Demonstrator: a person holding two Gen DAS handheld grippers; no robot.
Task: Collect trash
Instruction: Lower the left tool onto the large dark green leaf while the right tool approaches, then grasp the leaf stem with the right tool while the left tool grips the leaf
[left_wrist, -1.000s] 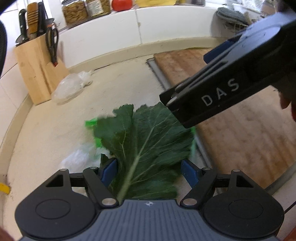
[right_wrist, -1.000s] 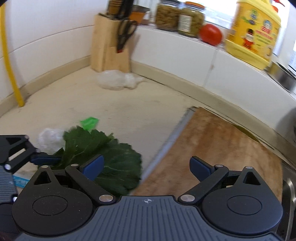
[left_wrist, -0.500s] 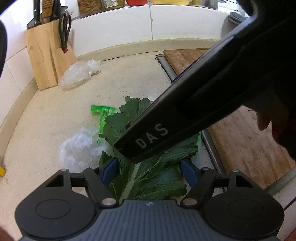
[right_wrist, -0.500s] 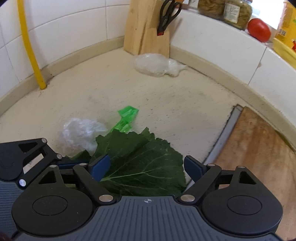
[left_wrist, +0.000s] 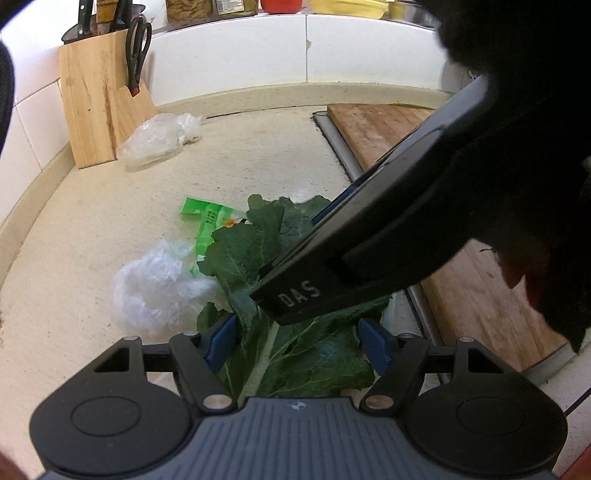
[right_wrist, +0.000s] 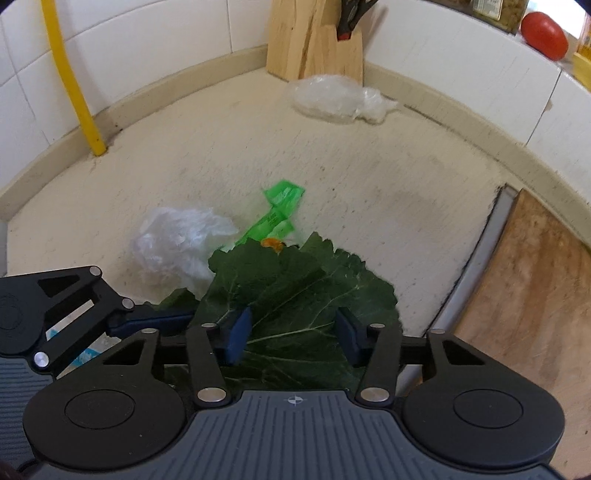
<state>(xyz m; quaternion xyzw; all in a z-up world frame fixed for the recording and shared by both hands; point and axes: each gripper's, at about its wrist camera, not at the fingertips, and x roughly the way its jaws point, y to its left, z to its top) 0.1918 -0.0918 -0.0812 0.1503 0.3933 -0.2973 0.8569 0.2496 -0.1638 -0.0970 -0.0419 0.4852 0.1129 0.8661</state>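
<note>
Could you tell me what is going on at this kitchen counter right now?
A person is clearing trash with two handheld grippers. Both the left gripper and the right gripper are open and straddle a large green leaf on the counter; neither has closed on it. A crumpled plastic wad and a green wrapper lie just beyond the leaf, and a clear plastic bag sits by the knife block.
</note>
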